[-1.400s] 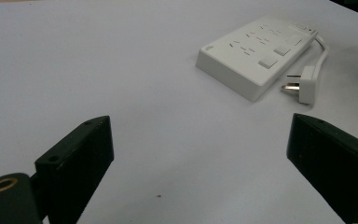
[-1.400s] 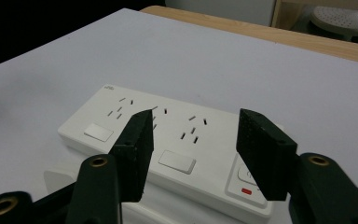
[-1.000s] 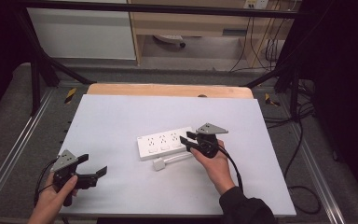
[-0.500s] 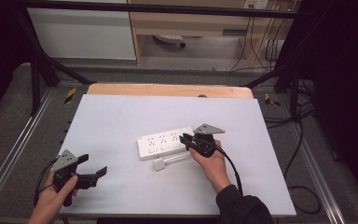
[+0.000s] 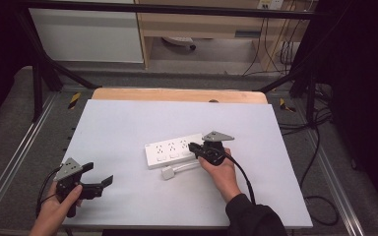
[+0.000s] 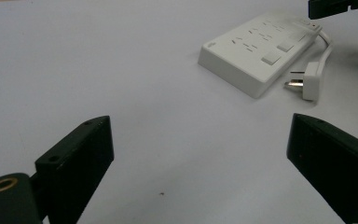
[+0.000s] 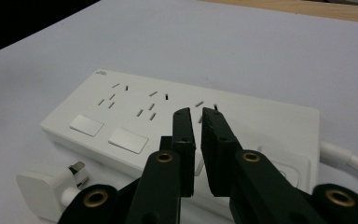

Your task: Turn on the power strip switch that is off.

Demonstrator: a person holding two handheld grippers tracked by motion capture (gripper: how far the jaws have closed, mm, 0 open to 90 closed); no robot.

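Nearest the person, at the table's front left corner, the left gripper rests in the hand with its jaws spread wide and nothing between them. In the left gripper view the bare white table lies ahead of those jaws, and the power strip sits well beyond them toward the upper right, with its white plug lying loose just beside its near edge.

Farther in, at the table's middle, the right gripper is plainly the nearer one: its tips sit over the right end of the power strip. Its jaws have just been closing and now stand nearly together, a thin slit between them and no object in it. The strip's long axis runs left to right across the table, tilted slightly up at the right, so the right gripper points along it from the cord end.

The right gripper view gives what the high view cannot: the tips hover above the last socket, near a rocker switch row along the near edge, which suggests a press with closed jaws is the likely move. The high view alone shows the cord looping from the strip's right end back to the plug.
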